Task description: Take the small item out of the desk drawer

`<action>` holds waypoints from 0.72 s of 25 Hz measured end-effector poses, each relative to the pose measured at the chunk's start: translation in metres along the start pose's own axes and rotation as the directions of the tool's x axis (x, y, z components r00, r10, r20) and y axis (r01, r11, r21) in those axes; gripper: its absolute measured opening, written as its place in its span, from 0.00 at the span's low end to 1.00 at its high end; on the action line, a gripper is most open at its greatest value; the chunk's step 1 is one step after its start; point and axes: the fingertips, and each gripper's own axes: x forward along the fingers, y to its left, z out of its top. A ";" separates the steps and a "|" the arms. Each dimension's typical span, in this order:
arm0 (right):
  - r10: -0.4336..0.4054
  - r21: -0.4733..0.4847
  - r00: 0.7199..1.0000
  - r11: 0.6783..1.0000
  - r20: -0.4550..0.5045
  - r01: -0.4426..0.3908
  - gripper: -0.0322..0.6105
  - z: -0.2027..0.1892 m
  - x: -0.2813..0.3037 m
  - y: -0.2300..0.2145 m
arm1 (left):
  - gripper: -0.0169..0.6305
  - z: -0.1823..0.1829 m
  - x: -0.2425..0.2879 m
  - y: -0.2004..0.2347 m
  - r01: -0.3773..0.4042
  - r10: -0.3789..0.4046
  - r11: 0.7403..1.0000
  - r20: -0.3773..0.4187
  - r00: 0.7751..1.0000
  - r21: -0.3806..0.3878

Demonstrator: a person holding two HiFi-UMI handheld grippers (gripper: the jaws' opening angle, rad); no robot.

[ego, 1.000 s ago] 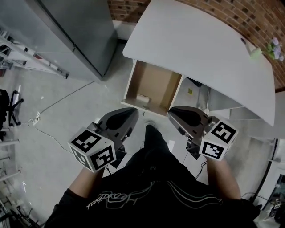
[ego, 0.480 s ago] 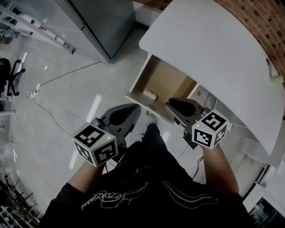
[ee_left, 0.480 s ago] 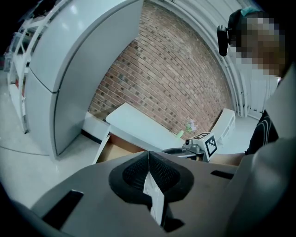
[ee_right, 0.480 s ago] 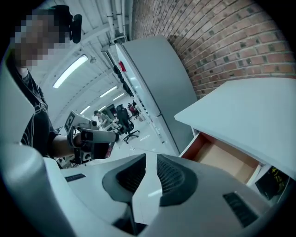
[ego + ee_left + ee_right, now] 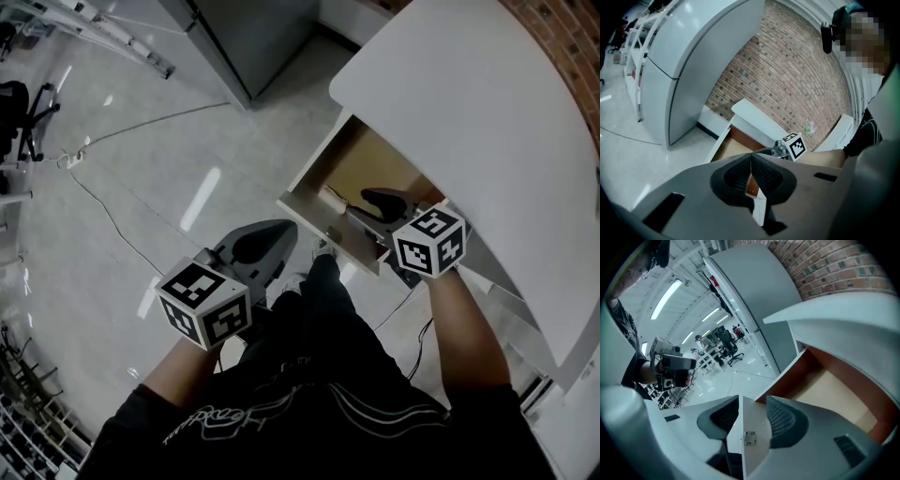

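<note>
In the last second the right gripper (image 5: 362, 208) has swung out over the open desk drawer (image 5: 311, 216). Its jaws are opening, released, astride the drawer's front panel (image 5: 749, 427). The small pale item (image 5: 335, 199) lies inside at the gripper's 10 o'clock, so the grasp looks imminent. The left gripper (image 5: 261, 246) stays clenched and empty.

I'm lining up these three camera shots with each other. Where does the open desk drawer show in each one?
Head view: the drawer is upper centre-right, sticking out from under the desk top.
Left gripper view: the drawer is small at centre, just below the desk top.
Right gripper view: the drawer fills the right side, tan floor showing, beneath the desk top.
Shared landmark: the white desk top.
</note>
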 end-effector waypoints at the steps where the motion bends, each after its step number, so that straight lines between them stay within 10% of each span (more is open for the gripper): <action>1: 0.006 -0.001 1.000 1.000 -0.023 -0.006 0.34 -0.004 0.009 -0.006 | 0.06 -0.002 0.001 0.005 -0.005 0.005 1.000 0.000 1.000 -0.010; 18: -0.044 -0.232 0.921 0.971 -0.388 -0.051 0.40 -0.112 0.122 -0.072 | 0.06 -0.057 0.021 0.080 -0.096 0.093 0.991 -0.033 0.995 -0.091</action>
